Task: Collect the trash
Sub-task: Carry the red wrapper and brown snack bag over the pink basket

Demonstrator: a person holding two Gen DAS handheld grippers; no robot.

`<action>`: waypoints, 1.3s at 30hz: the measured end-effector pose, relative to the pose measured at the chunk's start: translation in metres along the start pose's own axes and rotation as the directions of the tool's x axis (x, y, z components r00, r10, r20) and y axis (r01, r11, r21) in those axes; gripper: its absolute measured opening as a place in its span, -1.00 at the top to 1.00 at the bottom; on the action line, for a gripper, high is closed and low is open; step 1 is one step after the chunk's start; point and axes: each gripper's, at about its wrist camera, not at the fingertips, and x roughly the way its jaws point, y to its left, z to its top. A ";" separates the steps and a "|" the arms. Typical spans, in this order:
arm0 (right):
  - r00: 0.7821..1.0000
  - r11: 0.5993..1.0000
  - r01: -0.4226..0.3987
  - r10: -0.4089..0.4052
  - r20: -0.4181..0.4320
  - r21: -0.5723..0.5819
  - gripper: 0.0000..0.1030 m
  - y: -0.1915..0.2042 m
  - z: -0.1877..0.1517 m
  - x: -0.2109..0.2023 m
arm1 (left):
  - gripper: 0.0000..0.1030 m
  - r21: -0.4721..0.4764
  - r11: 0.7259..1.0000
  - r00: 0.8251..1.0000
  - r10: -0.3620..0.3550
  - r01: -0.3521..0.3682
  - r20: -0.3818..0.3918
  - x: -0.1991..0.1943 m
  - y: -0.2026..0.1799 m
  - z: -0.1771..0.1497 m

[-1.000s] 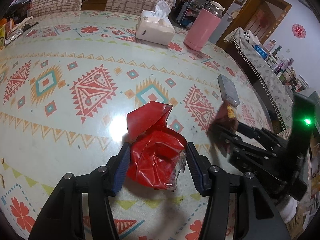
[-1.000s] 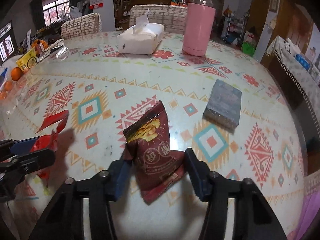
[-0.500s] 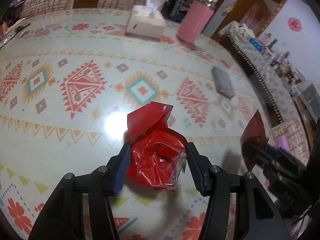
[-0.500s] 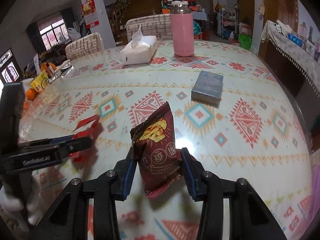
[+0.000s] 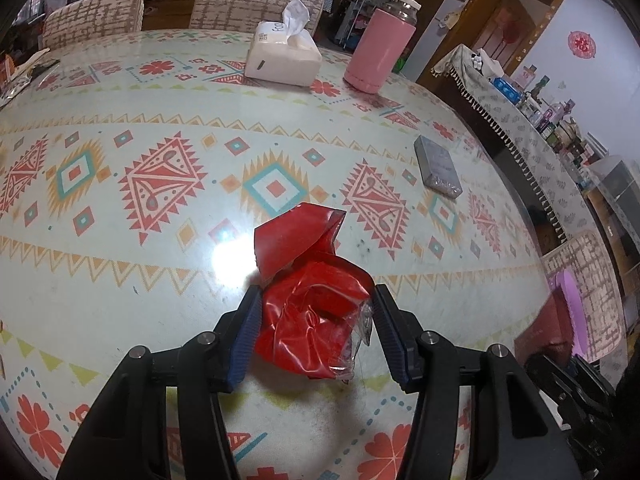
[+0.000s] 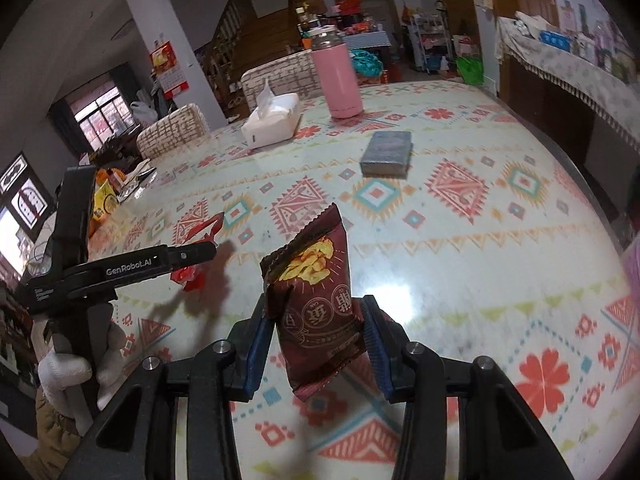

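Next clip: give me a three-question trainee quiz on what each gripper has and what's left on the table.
1. True or false: the left gripper is shut on a crumpled red wrapper.
2. What does the right gripper hold? A) the tissue box B) a dark red snack bag C) the grey packet
3. Fill in: the pink bottle stands beside the white ____ at the far side of the table.

Key
1. True; both pads press on the wrapper.
2. B; the snack bag sits upright between the pads, while the grey packet lies flat on the table.
3. Tissue box.
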 end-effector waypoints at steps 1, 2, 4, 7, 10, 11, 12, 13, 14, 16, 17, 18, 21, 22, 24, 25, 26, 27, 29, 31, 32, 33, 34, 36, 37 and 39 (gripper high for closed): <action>1.000 1.000 0.002 -0.002 0.002 0.006 0.08 -0.001 -0.003 -0.003 | -0.04 0.002 1.000 1.000 0.002 -0.002 0.002 0.000 0.000 0.000; 1.000 1.000 0.006 -0.006 0.005 0.008 0.08 -0.003 -0.004 -0.006 | -0.04 0.004 1.000 1.000 0.004 -0.004 0.004 0.000 -0.001 -0.001; 1.000 1.000 0.024 -0.024 0.020 0.007 0.08 -0.005 -0.010 -0.014 | -0.04 0.007 1.000 1.000 0.010 -0.010 0.008 -0.001 -0.002 -0.001; 0.998 0.999 0.044 -0.044 0.044 0.008 0.08 -0.008 -0.017 -0.029 | -0.04 0.009 1.000 1.000 0.019 -0.019 0.017 -0.002 -0.003 -0.002; 0.996 0.998 0.050 -0.052 0.067 0.029 0.08 -0.017 -0.024 -0.045 | -0.04 0.029 0.998 0.998 0.051 -0.052 0.043 -0.005 -0.007 -0.003; 0.995 0.998 0.050 -0.053 0.079 0.042 0.08 -0.021 -0.027 -0.052 | -0.04 0.037 0.997 0.997 0.062 -0.064 0.052 -0.006 -0.009 -0.002; 0.995 0.998 0.050 -0.054 0.087 0.049 0.08 -0.024 -0.028 -0.056 | -0.04 0.042 0.996 0.995 0.077 -0.079 0.057 -0.007 -0.011 -0.002; 0.994 0.997 0.050 -0.055 0.099 0.059 0.08 -0.028 -0.030 -0.063 | -0.04 0.043 0.995 0.994 0.090 -0.092 0.059 -0.008 -0.013 -0.002; 0.993 0.996 0.050 -0.057 0.107 0.067 0.08 -0.031 -0.032 -0.068 | -0.04 0.044 0.994 0.993 0.102 -0.105 0.063 -0.011 -0.016 -0.003; 0.991 0.996 0.048 -0.057 0.118 0.078 0.08 -0.036 -0.035 -0.076 | -0.04 0.069 0.991 0.990 0.110 -0.116 0.083 -0.023 -0.026 -0.007; 0.991 0.995 0.048 -0.058 0.123 0.082 0.08 -0.038 -0.037 -0.079 | -0.04 0.089 0.988 0.988 0.120 -0.129 0.094 -0.028 -0.032 -0.011; 0.990 0.995 0.047 -0.058 0.128 0.085 0.08 -0.040 -0.039 -0.082 | -0.05 0.114 0.983 0.986 0.133 -0.144 0.104 -0.034 -0.040 -0.016; 0.990 0.995 0.038 -0.051 0.131 0.097 0.07 -0.046 -0.044 -0.085 | -0.05 0.175 0.969 0.980 0.157 -0.176 0.119 -0.046 -0.062 -0.031; 0.991 0.994 0.032 -0.045 0.130 0.102 0.07 -0.048 -0.045 -0.084 | -0.05 0.185 0.965 0.979 0.164 -0.184 0.118 -0.049 -0.067 -0.035; 0.991 0.993 0.024 -0.038 0.127 0.111 0.07 -0.051 -0.048 -0.084 | -0.05 0.195 0.963 0.980 0.170 -0.188 0.107 -0.054 -0.076 -0.047; 0.991 0.993 0.020 -0.034 0.126 0.115 0.07 -0.053 -0.049 -0.084 | -0.05 0.196 0.963 0.980 0.168 -0.186 0.103 -0.056 -0.080 -0.052; 0.992 0.993 0.016 -0.031 0.125 0.118 0.07 -0.054 -0.050 -0.084 | -0.05 0.198 0.962 0.980 0.171 -0.188 0.101 -0.059 -0.084 -0.057; 0.992 0.993 0.015 -0.030 0.126 0.119 0.07 -0.055 -0.051 -0.084 | -0.05 0.202 0.960 0.979 0.176 -0.193 0.103 -0.061 -0.087 -0.061; 0.991 0.993 0.019 -0.034 0.129 0.118 0.07 -0.057 -0.054 -0.085 | -0.05 0.210 0.957 0.977 0.180 -0.201 0.112 -0.066 -0.095 -0.070; 0.990 0.993 0.024 -0.040 0.134 0.117 0.07 -0.059 -0.055 -0.087 | -0.05 0.218 0.955 0.977 0.178 -0.201 0.121 -0.070 -0.102 -0.077; 0.990 0.993 0.025 -0.041 0.135 0.118 0.07 -0.059 -0.056 -0.088 | -0.05 0.227 0.952 0.975 0.181 -0.206 0.128 -0.071 -0.106 -0.080; 0.990 0.993 0.023 -0.039 0.137 0.120 0.07 -0.061 -0.057 -0.089 | -0.05 0.234 0.949 0.974 0.184 -0.212 0.134 -0.073 -0.110 -0.083; 0.990 0.992 0.020 -0.037 0.138 0.122 0.07 -0.061 -0.057 -0.090 | -0.05 0.249 0.943 0.971 0.190 -0.222 0.145 -0.075 -0.115 -0.086; 0.989 0.992 0.016 -0.034 0.145 0.124 0.07 -0.063 -0.059 -0.093 | -0.05 0.269 0.934 0.967 0.195 -0.234 0.163 -0.077 -0.124 -0.091; 0.988 0.992 0.015 -0.033 0.148 0.125 0.07 -0.063 -0.060 -0.094 | -0.05 0.278 0.930 0.965 0.199 -0.242 0.172 -0.078 -0.127 -0.093; 0.987 0.992 0.012 -0.032 0.155 0.125 0.07 -0.064 -0.061 -0.097 | -0.05 0.294 0.920 0.960 0.211 -0.258 0.184 -0.077 -0.133 -0.097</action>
